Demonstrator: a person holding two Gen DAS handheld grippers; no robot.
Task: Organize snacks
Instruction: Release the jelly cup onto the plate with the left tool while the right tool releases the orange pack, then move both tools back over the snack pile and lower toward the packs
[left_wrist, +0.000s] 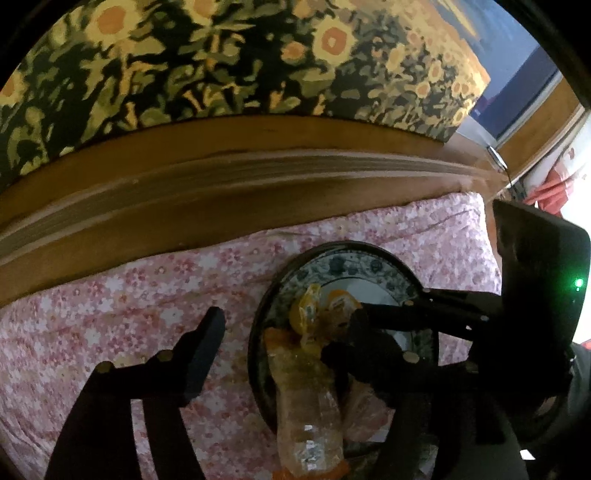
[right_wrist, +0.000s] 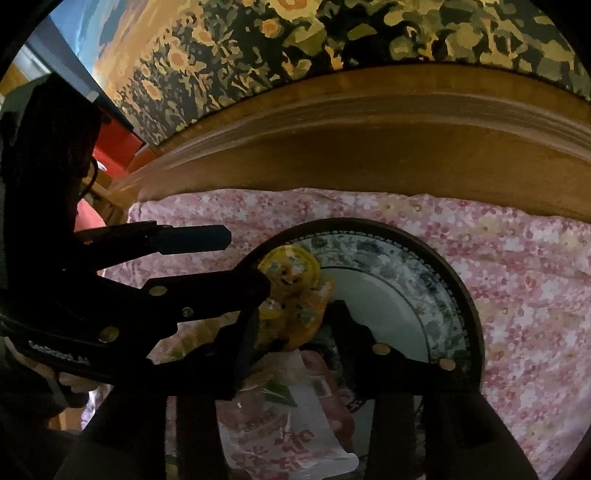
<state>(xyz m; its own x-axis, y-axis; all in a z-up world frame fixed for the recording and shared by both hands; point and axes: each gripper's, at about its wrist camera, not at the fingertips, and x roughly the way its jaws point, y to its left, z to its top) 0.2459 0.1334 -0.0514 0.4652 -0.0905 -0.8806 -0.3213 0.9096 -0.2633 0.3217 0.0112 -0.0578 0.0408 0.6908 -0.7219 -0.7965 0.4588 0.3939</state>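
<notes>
A bed covered in a pink floral quilt (left_wrist: 155, 295) fills the lower half of both frames, its wooden headboard (left_wrist: 221, 184) arcing above. On the quilt, lower centre, rests a round dark-rimmed floral plate (right_wrist: 388, 258).

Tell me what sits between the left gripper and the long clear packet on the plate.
Nothing visible does. The left gripper is open, and the clear packet already lies between its fingers, on the plate. The right gripper reaches in from the side at the yellow snack just beyond the packet's far end, crowding that end.
</notes>
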